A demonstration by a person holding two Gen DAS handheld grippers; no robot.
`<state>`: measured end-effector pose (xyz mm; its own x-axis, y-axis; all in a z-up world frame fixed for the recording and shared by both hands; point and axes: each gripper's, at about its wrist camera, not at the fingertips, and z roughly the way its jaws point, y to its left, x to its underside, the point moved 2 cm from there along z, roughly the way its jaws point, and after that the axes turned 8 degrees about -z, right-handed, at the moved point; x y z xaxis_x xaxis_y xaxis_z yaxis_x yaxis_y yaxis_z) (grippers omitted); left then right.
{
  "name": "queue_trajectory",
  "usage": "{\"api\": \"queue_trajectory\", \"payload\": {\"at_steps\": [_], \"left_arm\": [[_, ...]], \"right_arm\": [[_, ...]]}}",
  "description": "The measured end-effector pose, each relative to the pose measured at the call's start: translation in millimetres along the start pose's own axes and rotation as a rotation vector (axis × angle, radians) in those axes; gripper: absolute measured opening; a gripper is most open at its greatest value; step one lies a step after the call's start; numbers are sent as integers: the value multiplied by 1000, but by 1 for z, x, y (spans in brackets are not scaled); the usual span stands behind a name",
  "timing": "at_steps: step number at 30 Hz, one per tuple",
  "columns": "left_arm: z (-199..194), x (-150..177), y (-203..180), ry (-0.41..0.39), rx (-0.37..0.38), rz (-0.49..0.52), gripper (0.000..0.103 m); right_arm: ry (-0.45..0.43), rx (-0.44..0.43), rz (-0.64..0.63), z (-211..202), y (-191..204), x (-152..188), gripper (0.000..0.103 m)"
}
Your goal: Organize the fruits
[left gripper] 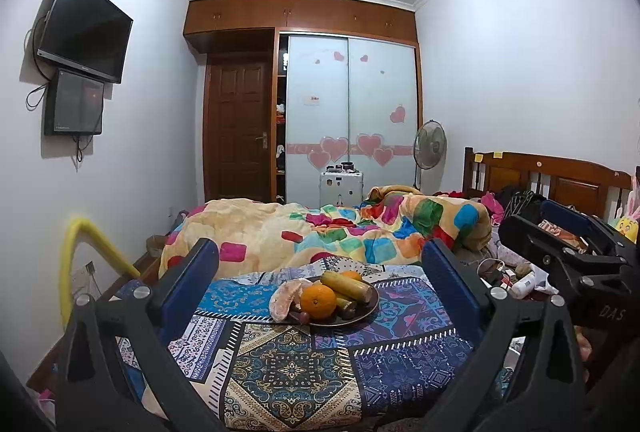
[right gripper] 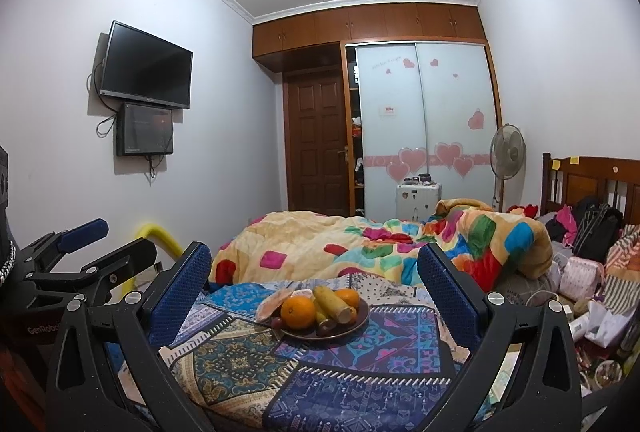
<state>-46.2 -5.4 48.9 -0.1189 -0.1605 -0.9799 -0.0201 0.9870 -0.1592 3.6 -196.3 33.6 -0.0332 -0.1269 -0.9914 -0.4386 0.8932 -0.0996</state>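
Fruits [left gripper: 320, 296] crowd the plate [left gripper: 370, 308], lower ones half-hidden; both grippers [left gripper: 320, 284] [right gripper: 314, 284] gape empty.

Glossy plate [right gripper: 362, 316], patterned cloth [right gripper: 248, 364].

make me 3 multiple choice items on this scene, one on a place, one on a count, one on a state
1. Where does the plate rest?
A. on the patterned cloth
B. on the floor
C. on the wardrobe

2. How many oranges show on the plate?
A. none
B. two
C. five

3. How do the left gripper and right gripper stand?
A. both shut on fruit
B. one holds the plate
C. both open, empty

Key: 1 A, the cloth lies under the plate. 2 B, a front orange and a back orange show. 3 C, each gripper's fingers stand wide apart, short of the plate, with nothing between them.
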Motion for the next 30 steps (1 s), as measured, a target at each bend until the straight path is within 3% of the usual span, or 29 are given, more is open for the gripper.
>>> {"api": "queue_trajectory", "payload": {"at_steps": [30], "left_arm": [[9,5,-5,2,19,6,103]], "right_arm": [[-4,4,7,1,-1,2,103]]}}
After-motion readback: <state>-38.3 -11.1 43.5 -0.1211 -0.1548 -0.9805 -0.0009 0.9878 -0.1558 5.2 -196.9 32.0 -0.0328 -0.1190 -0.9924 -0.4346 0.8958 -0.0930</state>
